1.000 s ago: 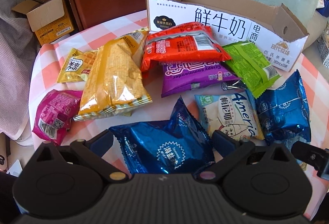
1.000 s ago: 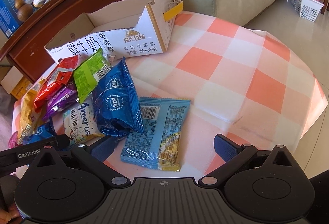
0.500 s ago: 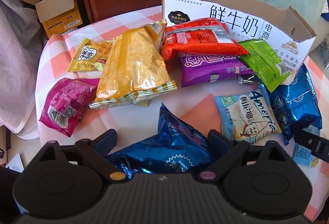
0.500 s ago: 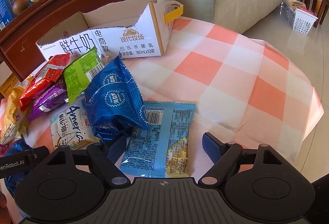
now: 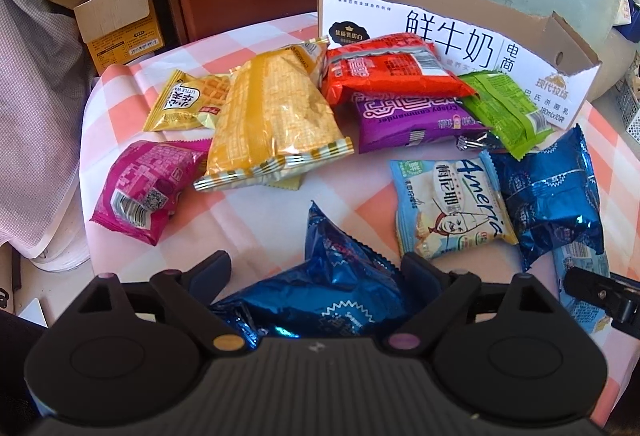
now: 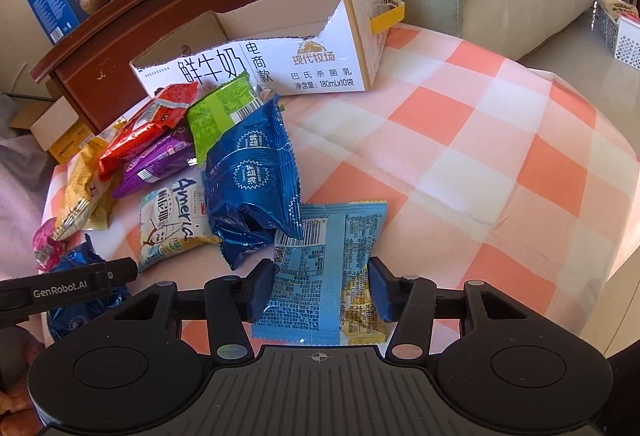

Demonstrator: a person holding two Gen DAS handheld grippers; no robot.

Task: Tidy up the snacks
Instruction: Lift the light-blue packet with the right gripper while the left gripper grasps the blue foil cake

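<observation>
Our right gripper (image 6: 320, 290) pinches the light, crinkly pale-blue packet (image 6: 324, 268) across its flat sides, while our left gripper's (image 5: 316, 274) jaws close around the slippery blue foil bag (image 5: 320, 296).

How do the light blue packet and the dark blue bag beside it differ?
The light blue packet lies flat, barcode side up; the dark blue bag is puffed, crumpled and tilted. The packet sits between the right gripper's pads, gripped; the bag is not held and overlaps the packet's corner. Both lie on the checked tablecloth.
</observation>
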